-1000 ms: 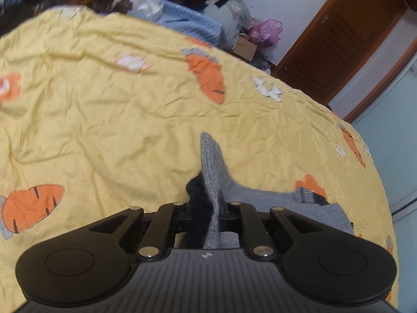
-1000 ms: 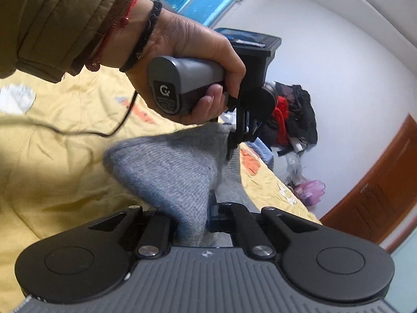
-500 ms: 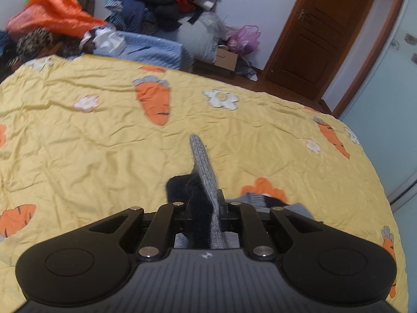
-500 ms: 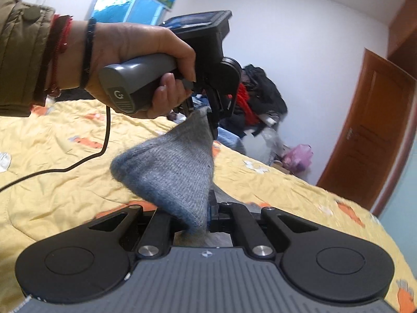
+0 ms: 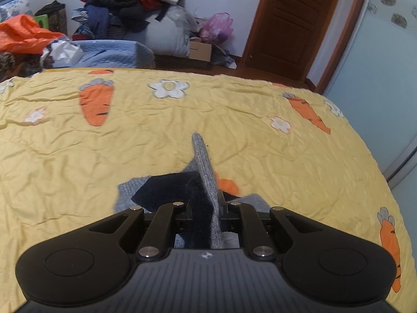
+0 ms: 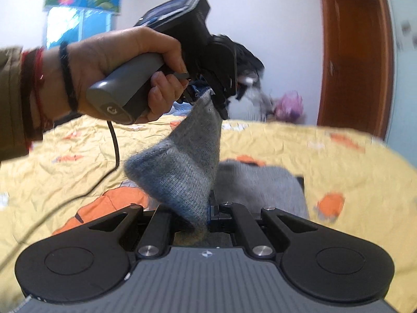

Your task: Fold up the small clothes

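Observation:
A grey knitted garment with a dark navy part is held up between both grippers over the yellow carrot-print bedcover. My left gripper is shut on its edge, with grey and navy cloth pinched between the jaws. In the right wrist view the left gripper hangs above, its tips pinching the grey cloth's top corner. My right gripper is shut on the cloth's lower end. More grey cloth lies on the bed behind.
A pile of clothes and an orange bag stand beyond the bed's far edge. A brown door is at the back right. A black cable hangs from the left handle.
Both grippers have lifted and tilted up with the cloth. The left view now shows more of the room and the far bed edge; the cloth hangs stretched between the grippers.

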`<state>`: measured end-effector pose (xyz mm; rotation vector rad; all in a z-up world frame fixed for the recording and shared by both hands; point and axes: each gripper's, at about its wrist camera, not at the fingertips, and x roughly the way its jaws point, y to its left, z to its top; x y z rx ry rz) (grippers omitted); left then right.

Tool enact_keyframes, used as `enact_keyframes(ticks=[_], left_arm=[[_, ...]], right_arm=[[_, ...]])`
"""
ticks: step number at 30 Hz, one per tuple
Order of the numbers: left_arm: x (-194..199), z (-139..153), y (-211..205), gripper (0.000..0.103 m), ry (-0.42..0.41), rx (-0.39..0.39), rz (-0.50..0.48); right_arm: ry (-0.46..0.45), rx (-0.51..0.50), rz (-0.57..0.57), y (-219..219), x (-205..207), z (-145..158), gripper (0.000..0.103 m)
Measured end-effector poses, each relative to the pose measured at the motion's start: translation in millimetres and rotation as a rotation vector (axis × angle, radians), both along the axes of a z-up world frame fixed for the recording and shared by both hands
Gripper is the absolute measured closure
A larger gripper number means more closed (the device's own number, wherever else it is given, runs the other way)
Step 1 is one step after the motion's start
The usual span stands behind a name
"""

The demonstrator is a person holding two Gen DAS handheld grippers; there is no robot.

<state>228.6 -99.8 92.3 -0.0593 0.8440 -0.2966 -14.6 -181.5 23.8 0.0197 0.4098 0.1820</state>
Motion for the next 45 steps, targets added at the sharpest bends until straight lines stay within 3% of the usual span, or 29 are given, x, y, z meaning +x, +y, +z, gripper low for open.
enact_keyframes(ticks=[11,20,30,32,33,35,36,37,41,45], left_arm=[[11.4,-37.4,-65.1,0.092,0.039,0.04,-0.057],[15.4,-53.2,-88.6,0.092,0.056,0.065,-0.063],[22.7,-71.7,-95.3,0.091,0.099,0.074,-0.072],[23.8,-71.1,-94.4,0.084,0.105,0.055,-0.081],[24.3,-69.5,-92.8,0.074,0.106,0.039,-0.084],[24.9,-64.4,-89.6,0.044,0.093,0.014,-0.086],[23.9,-60.6,-88.1,0.022,0.073,0.013,-0.081],[21.4,-55.9,-86.3,0.016,0.04,0.015,-0.077],[9.6,-38.6,-75.4,0.016,-0.032,0.063,-0.099],[-31.0,-30.9,-41.3,0.016,-0.122,0.119,-0.146]], right_arm=[[0.128,0.246,-0.068,-56.4,10.7,-28.7,0.093],[0.197,0.342,-0.073,-76.5,17.4,-42.8,0.091],[0.267,0.424,-0.095,-89.3,21.5,-56.1,0.076],[0.278,0.449,-0.096,-93.0,21.7,-58.3,0.076],[0.282,0.459,-0.098,-94.3,21.1,-58.3,0.074],[0.287,0.489,-0.098,-98.4,20.8,-59.1,0.069],[0.29,0.507,-0.096,-100.5,20.1,-59.5,0.067],[0.294,0.526,-0.095,-103.0,20.1,-59.7,0.065],[0.303,0.596,-0.098,-113.8,19.8,-60.4,0.061],[0.323,0.675,-0.085,-126.2,24.0,-63.7,0.057]])
